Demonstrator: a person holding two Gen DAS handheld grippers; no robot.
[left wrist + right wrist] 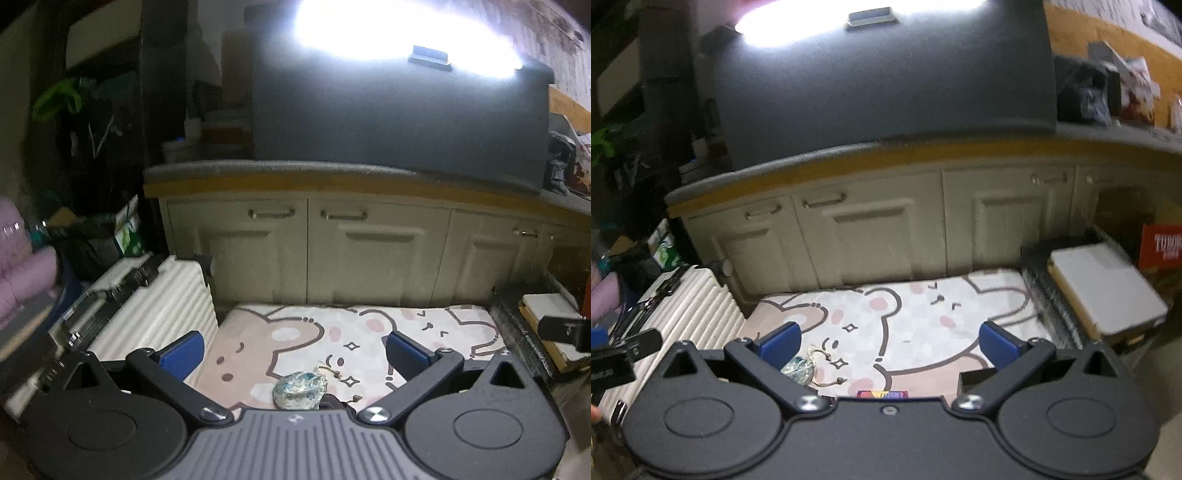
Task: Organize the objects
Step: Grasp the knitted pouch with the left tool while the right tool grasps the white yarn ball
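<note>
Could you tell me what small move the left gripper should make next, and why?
Probably lower the left gripper toward the small blue-green pouch on the bear-print mat. Its jaws are wide open and empty, and the pouch lies between and just below them, close to the gripper body, apart from both pads. The right gripper is also open and empty, but the pouch sits off by its left finger.

The left gripper [293, 352] hangs with its blue-padded fingers [183, 352] spread wide above a bear-print mat [369, 332]. A small crumpled pouch [299, 390] lies on the mat between them, untouched. A white ribbed suitcase [162, 314] lies beside the mat.
</note>
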